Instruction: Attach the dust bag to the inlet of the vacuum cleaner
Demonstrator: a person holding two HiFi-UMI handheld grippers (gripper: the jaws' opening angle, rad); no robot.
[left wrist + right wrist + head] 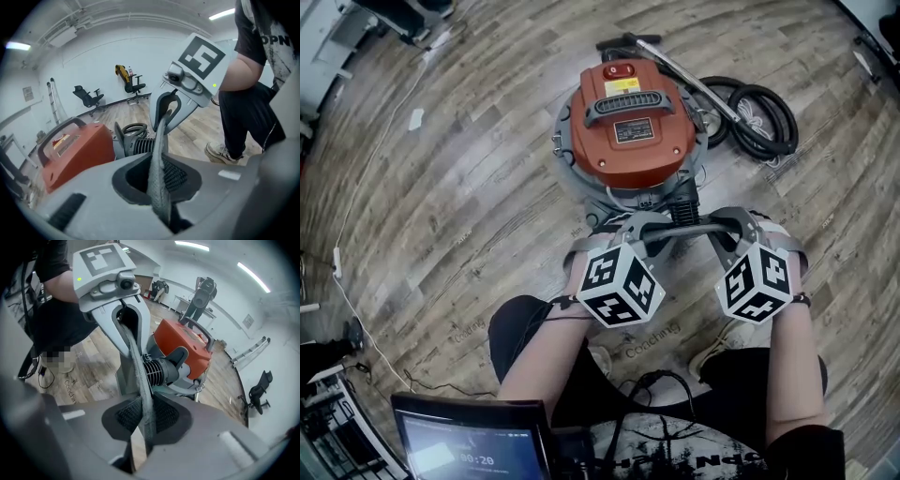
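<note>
The orange vacuum cleaner [628, 117] stands on the wood floor, its black ribbed inlet [682, 204] facing me. A grey band of the dust bag [680, 228] is stretched just in front of that inlet. My left gripper [623, 230] is shut on the band's left end and my right gripper [727, 223] on its right end. In the left gripper view the grey fabric [159, 140] runs from my jaws [157, 187] to the other gripper, with the inlet [138, 145] behind it. The right gripper view shows the fabric [136, 357] pinched in its jaws [143, 427], beside the inlet [159, 371].
A coiled black hose [750, 117] and metal wand lie right of the vacuum. A white cable [356, 309] trails along the floor at left. A tablet screen [469, 441] sits near my knees. Office chairs [86, 98] stand by the far wall.
</note>
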